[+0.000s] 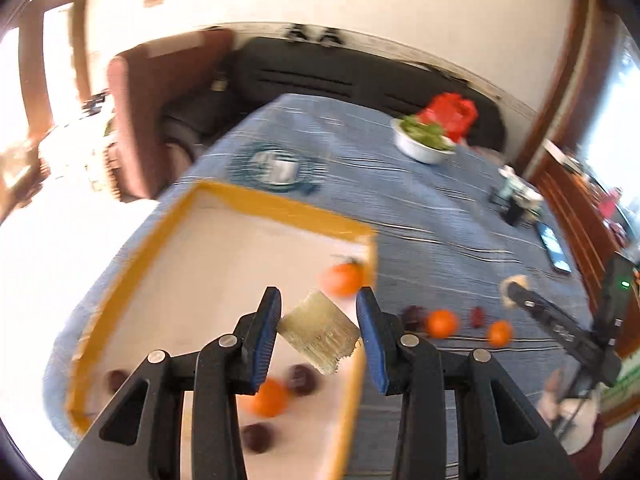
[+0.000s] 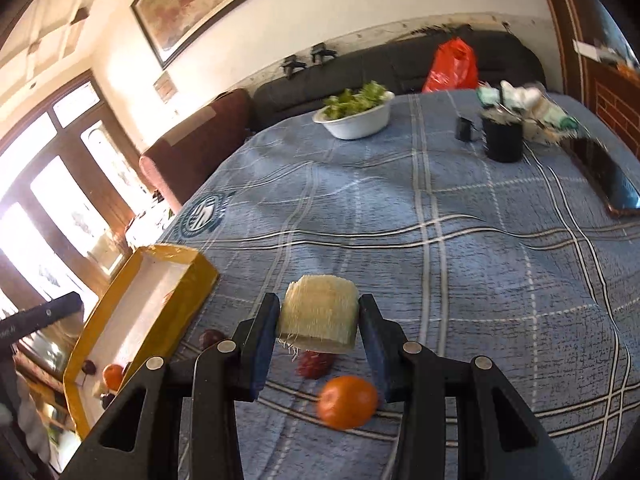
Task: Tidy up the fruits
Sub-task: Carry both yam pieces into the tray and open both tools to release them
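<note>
The left gripper [image 1: 318, 334] hangs tilted over the shallow yellow-rimmed cardboard tray [image 1: 280, 208], its jaws holding a pale fibrous loofah block [image 1: 318, 332]. The right gripper [image 2: 318, 330] points across the blue checked tablecloth [image 2: 460, 264], jaws clamping a similar pale loofah chunk [image 2: 318, 316] above a round orange tangerine [image 2: 347, 401].

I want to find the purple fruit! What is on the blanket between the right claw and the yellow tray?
In the right wrist view, one dark plum lies on the cloth between the right claw and the tray.
</note>
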A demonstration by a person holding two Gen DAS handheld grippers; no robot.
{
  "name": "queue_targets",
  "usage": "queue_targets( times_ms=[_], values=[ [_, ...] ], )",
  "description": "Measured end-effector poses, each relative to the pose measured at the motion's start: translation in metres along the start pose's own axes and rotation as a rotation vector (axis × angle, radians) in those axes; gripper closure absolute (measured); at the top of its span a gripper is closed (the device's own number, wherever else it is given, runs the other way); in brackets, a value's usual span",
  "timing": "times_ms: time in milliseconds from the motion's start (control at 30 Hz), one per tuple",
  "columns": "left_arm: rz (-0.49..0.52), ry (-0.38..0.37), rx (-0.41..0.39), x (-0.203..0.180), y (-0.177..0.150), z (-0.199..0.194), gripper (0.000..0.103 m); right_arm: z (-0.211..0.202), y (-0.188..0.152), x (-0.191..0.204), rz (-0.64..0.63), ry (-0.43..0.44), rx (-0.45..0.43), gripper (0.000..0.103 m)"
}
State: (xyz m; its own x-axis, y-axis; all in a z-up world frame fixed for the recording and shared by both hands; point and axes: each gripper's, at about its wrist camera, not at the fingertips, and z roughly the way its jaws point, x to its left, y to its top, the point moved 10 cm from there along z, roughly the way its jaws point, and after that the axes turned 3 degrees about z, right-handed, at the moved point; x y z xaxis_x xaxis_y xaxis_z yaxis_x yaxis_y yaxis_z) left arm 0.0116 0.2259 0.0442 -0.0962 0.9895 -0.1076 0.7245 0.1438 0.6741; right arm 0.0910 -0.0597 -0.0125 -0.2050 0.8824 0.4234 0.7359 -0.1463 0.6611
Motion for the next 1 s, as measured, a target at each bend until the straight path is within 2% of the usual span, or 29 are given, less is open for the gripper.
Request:
queue_targets(
  times_ms=[67,133,267,433,633,800,1000],
  values=[
    [-0.03,0.059,-0.002,0.036,-0.009,-0.007,0.065,-0.002,-0.006,0.023,-0.035,0.025,0.014,0.059],
    [-0.061,0.088,0.012,0.063,-0.019,-0.005,0.065,-0.002,-0.02,0.058,-0.085,0.071,0.044,0.058],
    [-0.091,0.108,0.03,0.092,-0.033,0.004,0.065,0.007,-0.046,0.127,-0.177,0.156,0.121,0.058],
    [-0.122,0.076,0.043,0.113,-0.044,0.013,0.065,0.024,-0.084,0.197,-0.279,0.235,0.223,0.058],
    [-0.15,0.062,0.072,0.128,-0.045,0.031,0.065,0.047,-0.109,0.237,-0.34,0.243,0.282,0.058],
    [-0.165,0.056,0.096,0.134,-0.044,0.043,0.065,0.071,-0.107,0.256,-0.356,0.229,0.306,0.058],
    [-0.216,0.028,0.089,0.143,-0.044,0.039,0.064,0.102,-0.104,0.272,-0.393,0.201,0.342,0.057]
  ],
)
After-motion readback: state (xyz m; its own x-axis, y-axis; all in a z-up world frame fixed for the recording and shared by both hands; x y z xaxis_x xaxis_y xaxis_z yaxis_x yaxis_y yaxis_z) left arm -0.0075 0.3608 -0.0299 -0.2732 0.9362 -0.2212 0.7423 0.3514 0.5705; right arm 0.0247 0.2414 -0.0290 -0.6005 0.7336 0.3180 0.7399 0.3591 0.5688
